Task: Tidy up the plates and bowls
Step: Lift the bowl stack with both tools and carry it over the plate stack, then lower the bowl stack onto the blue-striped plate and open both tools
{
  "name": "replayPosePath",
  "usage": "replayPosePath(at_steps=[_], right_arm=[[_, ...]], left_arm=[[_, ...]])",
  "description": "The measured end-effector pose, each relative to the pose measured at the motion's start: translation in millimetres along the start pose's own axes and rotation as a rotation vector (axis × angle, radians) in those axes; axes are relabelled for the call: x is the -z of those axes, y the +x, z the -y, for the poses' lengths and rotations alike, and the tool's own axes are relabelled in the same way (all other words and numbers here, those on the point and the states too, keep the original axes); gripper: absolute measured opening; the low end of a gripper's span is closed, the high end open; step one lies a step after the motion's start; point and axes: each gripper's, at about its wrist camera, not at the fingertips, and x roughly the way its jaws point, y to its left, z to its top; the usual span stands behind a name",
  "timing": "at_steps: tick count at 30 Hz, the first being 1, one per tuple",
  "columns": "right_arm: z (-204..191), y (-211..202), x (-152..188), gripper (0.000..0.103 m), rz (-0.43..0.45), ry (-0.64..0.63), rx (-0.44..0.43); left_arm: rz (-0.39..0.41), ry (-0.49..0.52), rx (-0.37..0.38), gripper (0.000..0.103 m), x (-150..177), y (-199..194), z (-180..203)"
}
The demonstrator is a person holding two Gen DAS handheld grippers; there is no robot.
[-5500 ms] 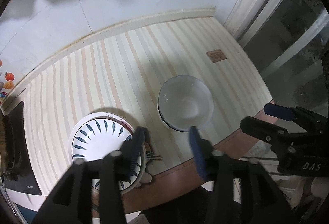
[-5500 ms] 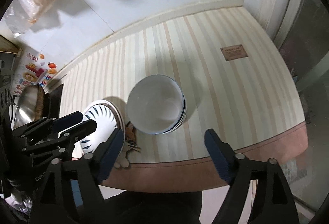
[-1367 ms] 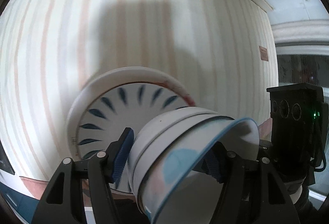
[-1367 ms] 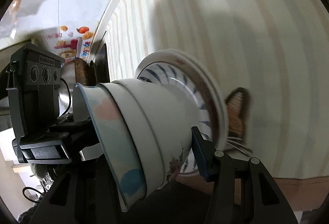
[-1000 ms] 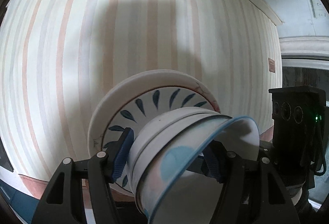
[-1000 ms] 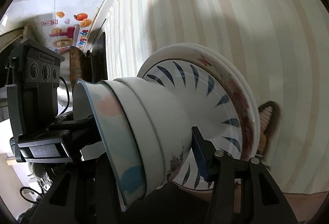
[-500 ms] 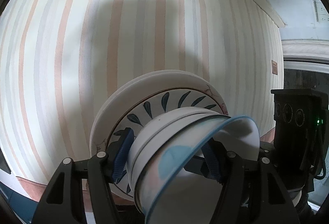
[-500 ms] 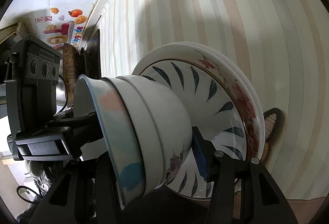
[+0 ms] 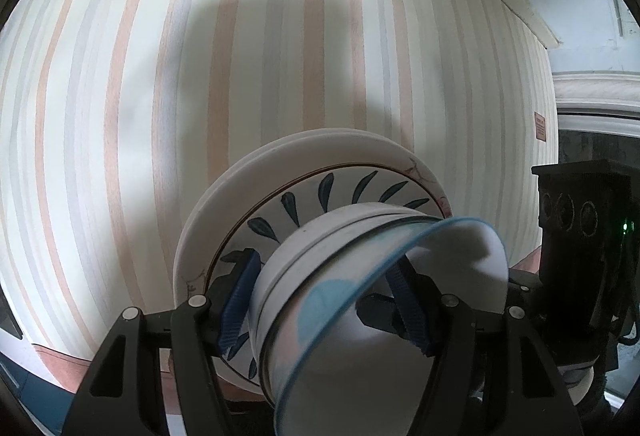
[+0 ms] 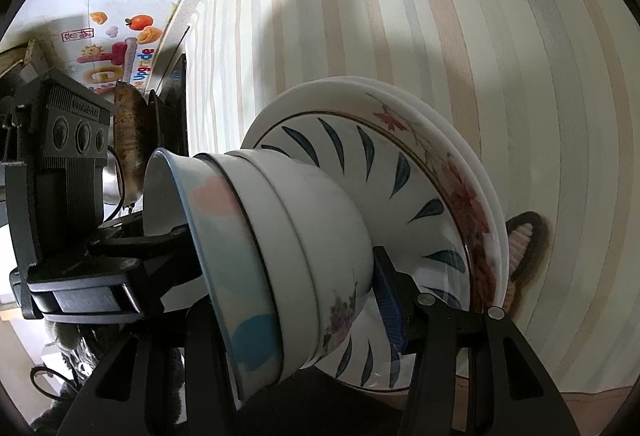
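A stack of three nested bowls (image 9: 340, 276), the top one with a blue rim and pink and blue patches, is tilted between both grippers. My left gripper (image 9: 324, 300) is shut on it, blue pads (image 9: 240, 296) pressing on its sides. My right gripper (image 10: 288, 296) is shut on the same bowl stack (image 10: 280, 236) from the other side; only one pad (image 10: 388, 300) shows. The stack's base is at the middle of a pile of plates (image 9: 320, 171) with blue leaf marks (image 10: 440, 163). I cannot tell whether it touches the top plate.
The plates lie on a striped tablecloth (image 9: 200, 75) near its brown front border (image 9: 60, 360). A brown cat-shaped mat (image 10: 524, 236) pokes out beside the plates. A black cooktop (image 10: 176, 107) with a pan (image 10: 128, 139) stands at the table's left end.
Earlier both grippers hung open over bowls standing beside the plates. Now both grip the bowl stack, which over the last second has shifted slightly further over the plates' middle.
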Motion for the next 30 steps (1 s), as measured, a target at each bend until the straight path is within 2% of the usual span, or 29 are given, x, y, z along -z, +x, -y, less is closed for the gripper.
replayPosePath(at_steps=[9, 14, 19, 20, 26, 28, 30], right_arm=[[2, -2, 2, 0.054, 0.002, 0.009, 0.012], [-1, -9, 5, 0.055, 0.015, 0.003, 0.038], [-11, -26, 14, 0.055, 0.055, -0.032, 0.092], [-16, -31, 17, 0.056, 0.069, -0.045, 0.124], [-50, -67, 42, 0.075, 0.172, -0.128, 0.259], [-63, -79, 53, 0.088, 0.213, -0.152, 0.293], [-77, -91, 68, 0.092, 0.265, -0.167, 0.329]], left_arm=[[0.021, -0.004, -0.001, 0.063, 9, -8, -1], [0.065, -0.006, -0.023, 0.063, 16, -22, 1], [0.159, 0.017, -0.104, 0.063, 34, -50, 9], [0.179, 0.022, -0.121, 0.063, 38, -56, 11], [0.277, 0.055, -0.184, 0.064, 67, -86, 16], [0.308, 0.066, -0.217, 0.075, 75, -94, 18], [0.342, 0.083, -0.249, 0.086, 83, -99, 21]])
